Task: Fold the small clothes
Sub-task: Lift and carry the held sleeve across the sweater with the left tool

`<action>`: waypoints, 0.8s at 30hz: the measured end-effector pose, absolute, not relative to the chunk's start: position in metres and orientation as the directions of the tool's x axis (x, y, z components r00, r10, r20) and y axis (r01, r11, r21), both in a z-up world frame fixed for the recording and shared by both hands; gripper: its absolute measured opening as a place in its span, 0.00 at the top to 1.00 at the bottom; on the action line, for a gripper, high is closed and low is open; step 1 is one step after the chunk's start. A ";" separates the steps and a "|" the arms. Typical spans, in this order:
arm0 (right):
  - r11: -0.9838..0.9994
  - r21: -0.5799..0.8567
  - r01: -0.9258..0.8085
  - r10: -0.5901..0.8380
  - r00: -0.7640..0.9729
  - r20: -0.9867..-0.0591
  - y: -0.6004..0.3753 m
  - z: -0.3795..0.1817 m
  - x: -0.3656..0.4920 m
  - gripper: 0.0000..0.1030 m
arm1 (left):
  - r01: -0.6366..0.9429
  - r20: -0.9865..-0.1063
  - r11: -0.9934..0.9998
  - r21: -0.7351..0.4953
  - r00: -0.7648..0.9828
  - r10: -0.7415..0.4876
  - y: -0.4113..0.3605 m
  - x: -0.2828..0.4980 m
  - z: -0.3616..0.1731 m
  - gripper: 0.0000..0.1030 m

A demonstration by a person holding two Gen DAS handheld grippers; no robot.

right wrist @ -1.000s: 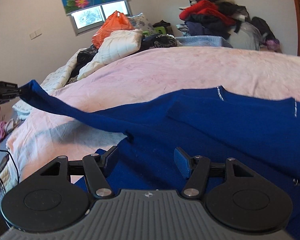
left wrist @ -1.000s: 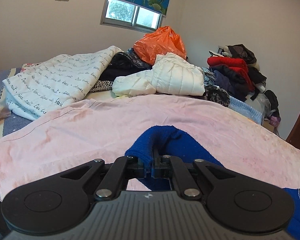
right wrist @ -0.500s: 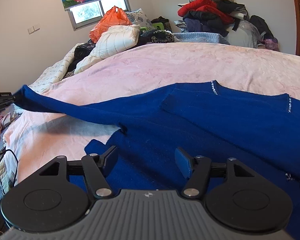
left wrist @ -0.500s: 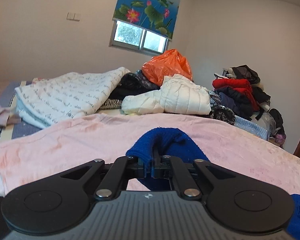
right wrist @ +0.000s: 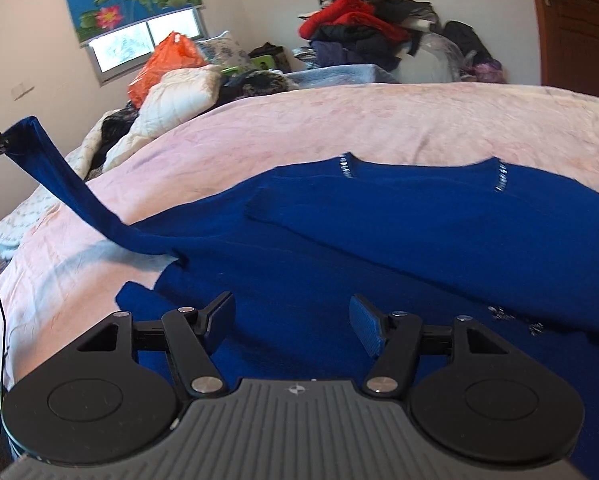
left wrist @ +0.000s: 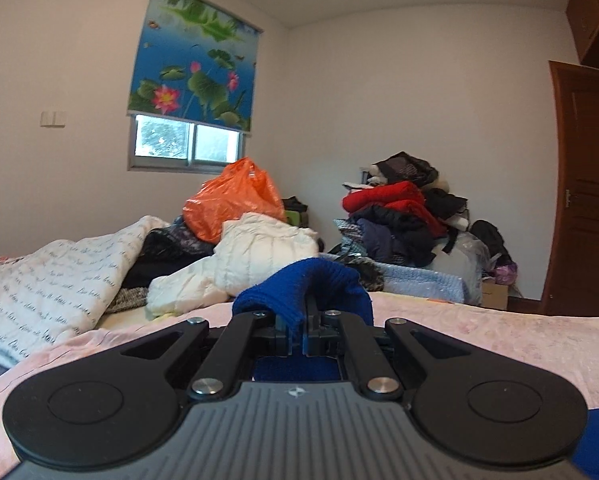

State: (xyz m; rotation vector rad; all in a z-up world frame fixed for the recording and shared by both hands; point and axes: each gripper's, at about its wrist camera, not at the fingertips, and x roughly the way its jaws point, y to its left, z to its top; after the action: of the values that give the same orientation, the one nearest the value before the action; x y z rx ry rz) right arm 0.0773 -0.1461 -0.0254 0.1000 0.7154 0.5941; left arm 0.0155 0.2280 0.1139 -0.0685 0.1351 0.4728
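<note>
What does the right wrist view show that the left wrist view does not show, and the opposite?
Only the right wrist view shows the blue sweater lying on the pink bedspread, its sleeve stretched up and away to the left, and the open right gripper above it. Only the left wrist view shows the left gripper shut on the cuff, and the door handle. Both show the orange bag and lotus blind.

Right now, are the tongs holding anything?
Left tongs pinch the blue sweater by its sleeve end. Right tongs hold nothing.
</note>
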 end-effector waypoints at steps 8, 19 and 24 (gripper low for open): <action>0.863 0.298 -0.408 0.503 0.636 -0.586 -0.176 -0.033 0.076 0.34 | -0.307 -0.121 0.951 -0.032 0.946 0.301 0.173 0.056 0.130 0.96; 0.891 0.323 -0.320 0.453 0.677 -0.580 -0.211 -0.039 0.082 0.34 | -0.090 -0.131 0.994 -0.062 0.988 0.081 0.107 0.095 0.134 0.96; 0.895 0.346 -0.282 0.440 0.693 -0.572 -0.224 -0.041 0.082 0.34 | 0.010 -0.128 0.999 -0.048 0.992 -0.016 0.072 0.104 0.133 0.96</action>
State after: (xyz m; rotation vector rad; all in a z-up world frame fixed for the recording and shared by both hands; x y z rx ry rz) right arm 0.0820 -0.2238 -0.0411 0.2399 0.6973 0.4076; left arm 0.1037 0.0721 0.1326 -0.0470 0.1287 -0.0134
